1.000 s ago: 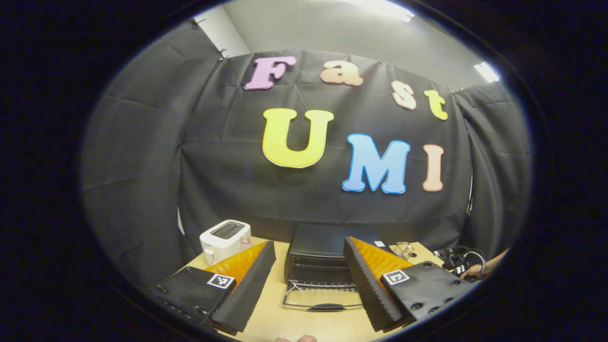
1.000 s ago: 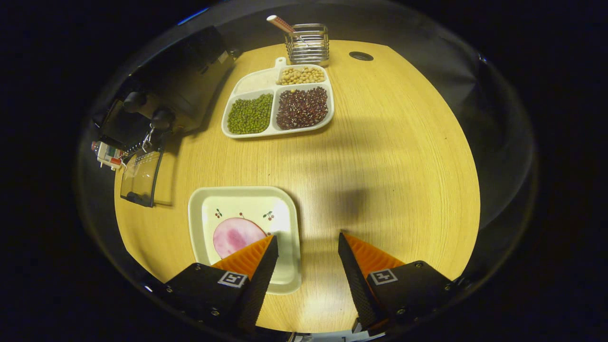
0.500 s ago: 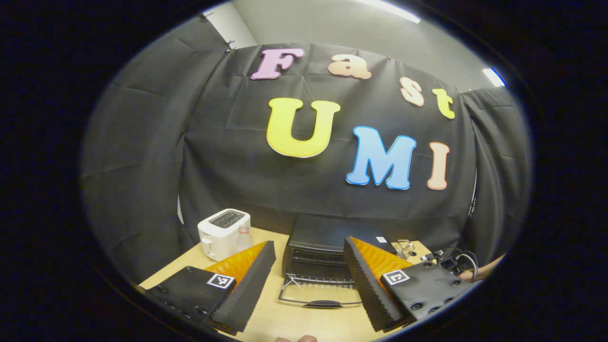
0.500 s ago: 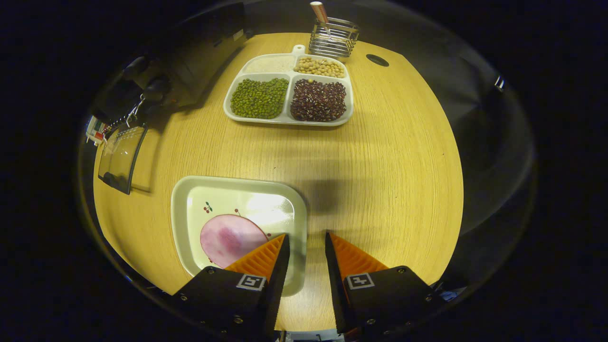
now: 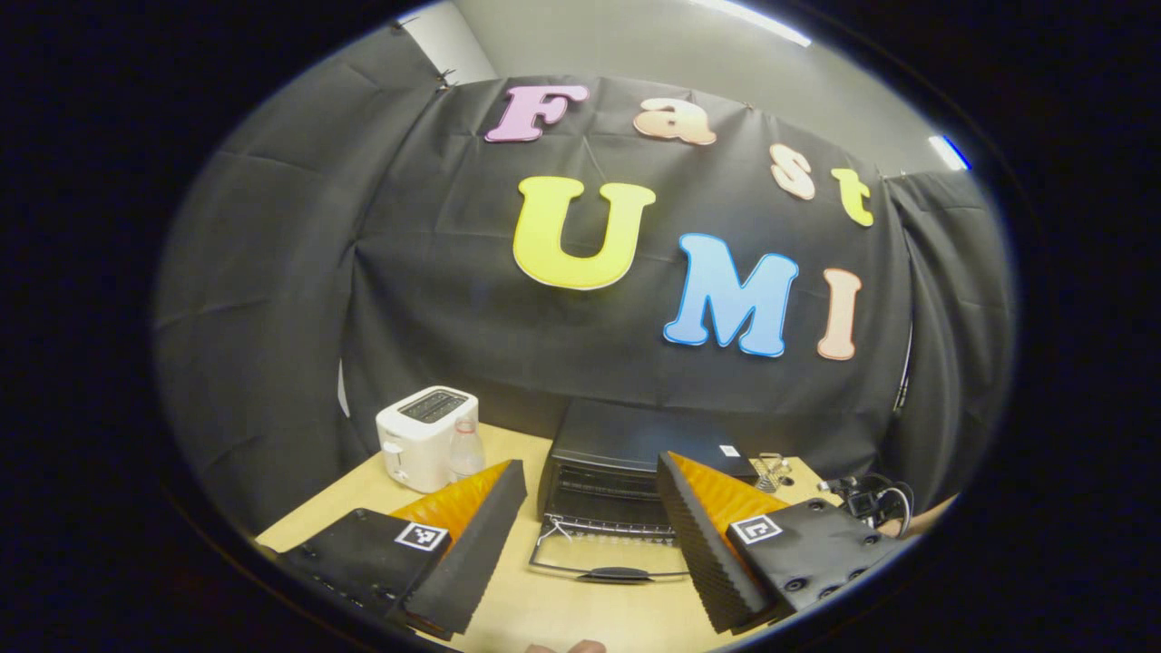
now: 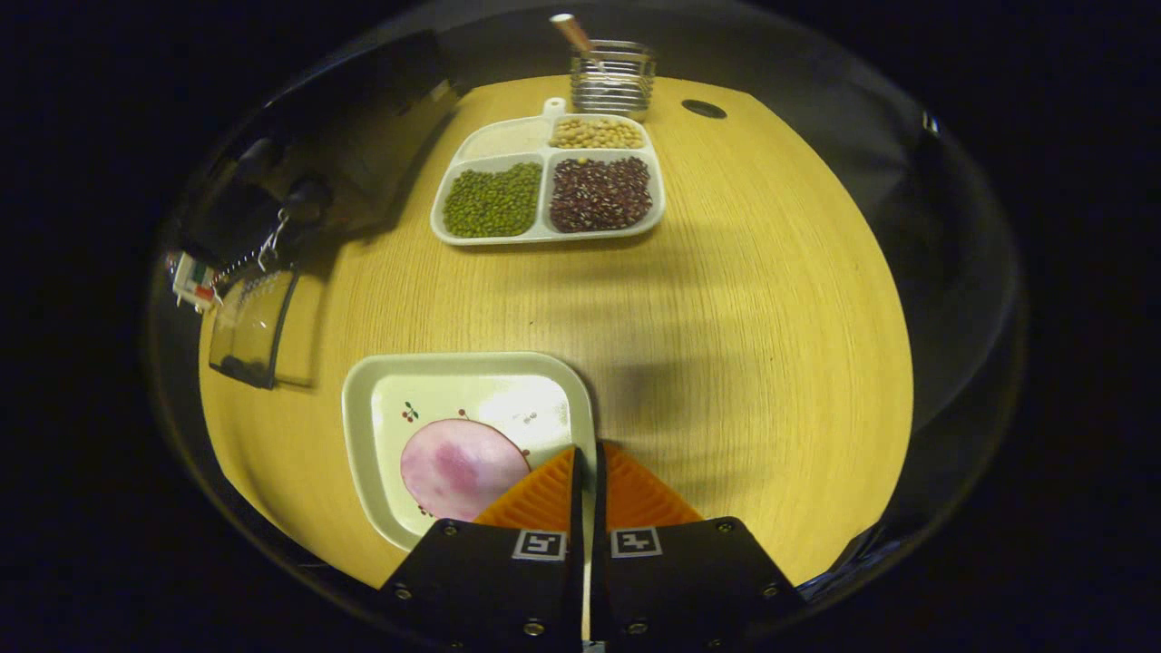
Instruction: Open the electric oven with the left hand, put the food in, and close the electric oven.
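Observation:
In the left gripper view the black electric oven (image 5: 626, 449) stands on the wooden table with its glass door (image 5: 608, 558) folded down flat. My left gripper (image 5: 591, 464) hovers open in front of it, holding nothing. In the right gripper view a square cream plate (image 6: 490, 399) carries a round pink slice of ham (image 6: 463, 467). My right gripper (image 6: 587, 451) is shut on the plate's right rim. The oven (image 6: 363, 154) and its lowered door (image 6: 249, 331) lie at the far left of that view.
A white toaster (image 5: 424, 435) and a small bottle (image 5: 465, 453) stand left of the oven. A divided tray (image 6: 544, 238) of beans and grains and a wire holder (image 6: 612, 77) sit at the table's far side. Bare table lies right of the plate.
My right gripper's fingers closed from wide apart onto the plate's right rim. The left gripper drifted slightly, staying open in front of the oven.

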{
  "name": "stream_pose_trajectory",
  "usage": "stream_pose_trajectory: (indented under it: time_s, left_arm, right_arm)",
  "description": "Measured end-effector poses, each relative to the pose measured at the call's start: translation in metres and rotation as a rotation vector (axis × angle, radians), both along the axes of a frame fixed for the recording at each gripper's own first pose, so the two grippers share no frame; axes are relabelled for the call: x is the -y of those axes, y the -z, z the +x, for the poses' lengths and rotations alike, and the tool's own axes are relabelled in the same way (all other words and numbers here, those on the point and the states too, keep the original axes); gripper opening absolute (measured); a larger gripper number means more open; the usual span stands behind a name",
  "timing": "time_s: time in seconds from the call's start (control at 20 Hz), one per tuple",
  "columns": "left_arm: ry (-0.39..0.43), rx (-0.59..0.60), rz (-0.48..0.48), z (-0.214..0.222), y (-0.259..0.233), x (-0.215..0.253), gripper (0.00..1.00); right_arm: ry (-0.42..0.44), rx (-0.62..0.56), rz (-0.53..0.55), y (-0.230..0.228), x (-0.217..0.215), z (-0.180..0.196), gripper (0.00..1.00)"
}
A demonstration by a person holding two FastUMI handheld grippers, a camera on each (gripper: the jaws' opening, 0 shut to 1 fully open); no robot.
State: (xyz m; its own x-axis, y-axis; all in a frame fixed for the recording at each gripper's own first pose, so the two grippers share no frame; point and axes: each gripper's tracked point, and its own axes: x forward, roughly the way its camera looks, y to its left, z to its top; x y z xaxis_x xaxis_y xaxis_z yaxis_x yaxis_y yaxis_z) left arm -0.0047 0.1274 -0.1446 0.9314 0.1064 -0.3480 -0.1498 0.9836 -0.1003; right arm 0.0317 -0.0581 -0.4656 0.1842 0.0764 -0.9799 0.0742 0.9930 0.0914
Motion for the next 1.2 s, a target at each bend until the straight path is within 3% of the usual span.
stream_pose_trajectory:
  time_s: [0.45, 0.7, 0.95, 1.2]
  left_arm:
    - [-0.010, -0.005, -0.001, 0.004, 0.001, -0.005, 0.99]
    - [0.008, -0.003, 0.018, 0.007, -0.001, -0.003, 1.00]
    - [0.010, -0.003, 0.012, 0.010, -0.001, -0.002, 0.98]
    - [0.012, -0.004, 0.018, 0.011, -0.002, -0.003, 0.98]
  right_arm:
    - [0.208, 0.079, 0.285, -0.012, -0.004, -0.008, 0.01]
    - [0.294, 0.094, 0.377, -0.014, -0.009, -0.015, 0.00]
    - [0.455, 0.128, 0.574, -0.026, -0.027, -0.012, 0.01]
    - [0.553, 0.129, 0.639, -0.023, -0.026, -0.020, 0.00]
